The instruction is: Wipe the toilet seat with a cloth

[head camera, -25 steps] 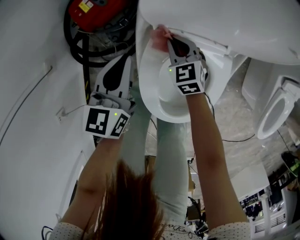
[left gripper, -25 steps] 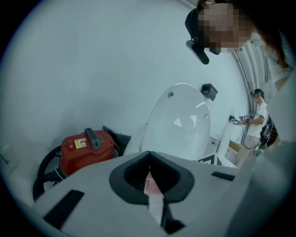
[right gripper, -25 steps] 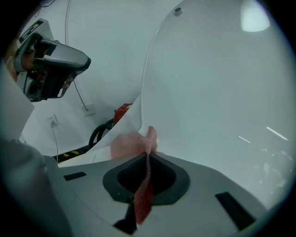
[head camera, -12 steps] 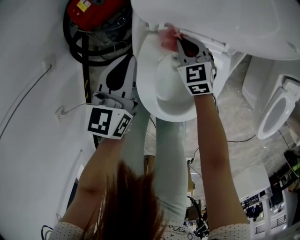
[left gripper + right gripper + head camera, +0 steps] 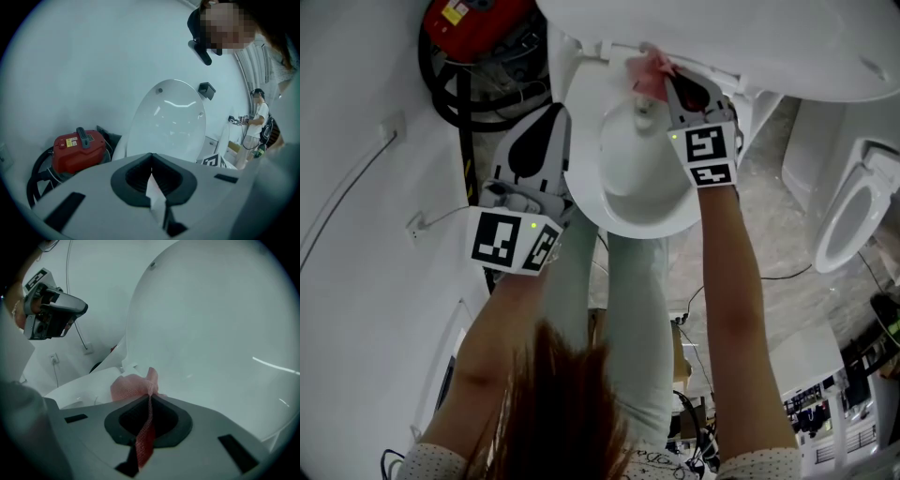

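Toilet seat [image 5: 581,159]: a white ring lying down on the bowl, its long axis running from the far hinge end toward the person's legs at the near end. The lid [image 5: 750,47] stands raised behind it. The pink mesh cloth [image 5: 649,77] sits at the far end of the seat, a little right of the middle, just under the lid's lower edge. In the right gripper view the cloth [image 5: 129,386] bunches out past the jaw tips and appears pressed where the seat meets the lid, though the contact itself is too small to confirm.

The right gripper [image 5: 670,80] has its jaws clamped on the cloth, with a strip of it trailing back through the slot between them [image 5: 150,397]. The left gripper [image 5: 558,112] hangs beside the left outer edge of the bowl, near it; whether it touches I cannot tell. Its jaws [image 5: 151,159] meet at the tips and nothing sticks out beyond them. A pale sliver shows in the slot behind, which I cannot identify.

The wipe looks under way at the hinge end. Most of the ring lies nearer than the cloth and to its left, so the next stroke probably pulls toward the person along the seat's length. The right hand is the one placed for it.

A red vacuum cleaner [image 5: 478,19] with black hose stands far left. A second toilet [image 5: 848,220] is well apart on the right.
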`<act>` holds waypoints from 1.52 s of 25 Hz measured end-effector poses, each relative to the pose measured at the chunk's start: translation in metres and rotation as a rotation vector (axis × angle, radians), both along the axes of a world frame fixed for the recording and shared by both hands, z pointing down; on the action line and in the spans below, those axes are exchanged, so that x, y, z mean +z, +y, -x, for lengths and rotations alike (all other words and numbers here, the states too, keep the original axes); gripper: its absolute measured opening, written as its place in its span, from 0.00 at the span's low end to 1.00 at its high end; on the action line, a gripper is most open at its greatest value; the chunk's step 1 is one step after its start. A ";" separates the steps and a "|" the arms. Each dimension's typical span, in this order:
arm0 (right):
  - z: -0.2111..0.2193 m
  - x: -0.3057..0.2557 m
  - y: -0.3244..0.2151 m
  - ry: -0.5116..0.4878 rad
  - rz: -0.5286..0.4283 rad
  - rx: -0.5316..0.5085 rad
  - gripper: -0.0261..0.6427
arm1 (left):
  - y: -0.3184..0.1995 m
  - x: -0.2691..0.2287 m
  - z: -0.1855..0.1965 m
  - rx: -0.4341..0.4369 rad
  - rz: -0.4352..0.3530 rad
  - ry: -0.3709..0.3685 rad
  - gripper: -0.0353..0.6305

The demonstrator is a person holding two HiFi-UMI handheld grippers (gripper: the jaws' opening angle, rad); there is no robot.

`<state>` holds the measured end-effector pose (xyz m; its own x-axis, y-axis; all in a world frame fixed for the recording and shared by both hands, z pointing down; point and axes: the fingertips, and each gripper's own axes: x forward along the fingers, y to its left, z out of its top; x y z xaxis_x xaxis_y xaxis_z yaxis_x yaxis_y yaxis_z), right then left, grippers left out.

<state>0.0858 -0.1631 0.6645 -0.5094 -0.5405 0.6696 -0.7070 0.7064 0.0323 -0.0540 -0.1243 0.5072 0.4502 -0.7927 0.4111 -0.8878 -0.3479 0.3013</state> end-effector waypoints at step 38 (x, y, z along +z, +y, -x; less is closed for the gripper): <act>-0.100 0.007 0.018 -0.067 0.081 -0.030 0.08 | 0.020 0.002 -0.046 -0.031 -0.002 0.028 0.05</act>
